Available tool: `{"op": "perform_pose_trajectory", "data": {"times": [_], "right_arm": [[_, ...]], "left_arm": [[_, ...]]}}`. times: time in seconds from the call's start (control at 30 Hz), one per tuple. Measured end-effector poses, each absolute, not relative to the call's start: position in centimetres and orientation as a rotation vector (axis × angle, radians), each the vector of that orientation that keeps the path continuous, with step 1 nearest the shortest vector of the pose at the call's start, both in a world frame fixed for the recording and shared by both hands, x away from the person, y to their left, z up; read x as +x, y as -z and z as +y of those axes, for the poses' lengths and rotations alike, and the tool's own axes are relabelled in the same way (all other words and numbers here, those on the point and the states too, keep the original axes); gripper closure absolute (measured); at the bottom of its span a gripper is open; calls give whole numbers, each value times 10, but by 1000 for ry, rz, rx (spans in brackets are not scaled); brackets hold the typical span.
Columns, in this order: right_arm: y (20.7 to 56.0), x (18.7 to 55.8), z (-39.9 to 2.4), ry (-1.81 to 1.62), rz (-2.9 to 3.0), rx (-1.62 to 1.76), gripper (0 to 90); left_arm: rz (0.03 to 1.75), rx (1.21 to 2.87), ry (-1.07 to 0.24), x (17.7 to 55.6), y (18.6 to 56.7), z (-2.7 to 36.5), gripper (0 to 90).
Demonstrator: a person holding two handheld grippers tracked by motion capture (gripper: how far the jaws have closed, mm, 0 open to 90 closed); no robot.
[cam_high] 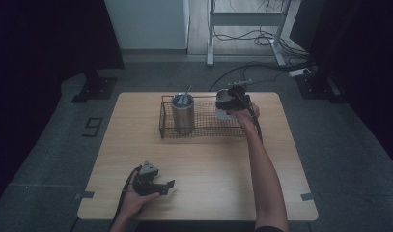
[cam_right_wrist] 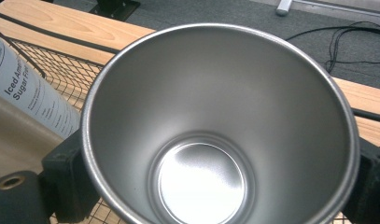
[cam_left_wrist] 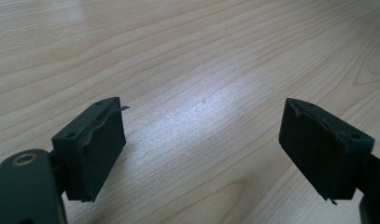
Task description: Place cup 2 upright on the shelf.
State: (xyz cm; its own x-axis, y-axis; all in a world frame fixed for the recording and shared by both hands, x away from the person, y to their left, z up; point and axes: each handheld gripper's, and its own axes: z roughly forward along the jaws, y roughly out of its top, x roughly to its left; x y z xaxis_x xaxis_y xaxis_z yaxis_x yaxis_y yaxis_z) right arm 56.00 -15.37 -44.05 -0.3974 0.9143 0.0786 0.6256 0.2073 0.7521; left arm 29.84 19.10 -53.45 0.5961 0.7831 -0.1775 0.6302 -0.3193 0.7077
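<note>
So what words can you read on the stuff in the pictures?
"Iced Ame..." and under it "Sugar Fre...", both cut off, on the white label of the tall metal tumbler in the black wire basket.
Smaller print below those words: too small to read.
The shiny steel cup held in the right gripper: no writing seen.

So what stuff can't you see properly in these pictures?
- The outside and foot of the steel cup in the right gripper: in the right gripper view its own wall hides them, and in the high view the gripper and hand cover it.
- What sticks out of the tall cup in the wire basket: too small in the high view.
- The label's words: cut off by the left edge in the right gripper view.
</note>
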Motion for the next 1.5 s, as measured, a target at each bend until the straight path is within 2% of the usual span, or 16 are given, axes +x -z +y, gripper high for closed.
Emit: {"op": "perform_pose_trajectory", "data": {"times": [1.5], "right_arm": [[481, 557, -163, -917, 2181, 1505, 74]], "left_arm": [[1108, 2083, -239, 298, 539, 185, 148]]}}
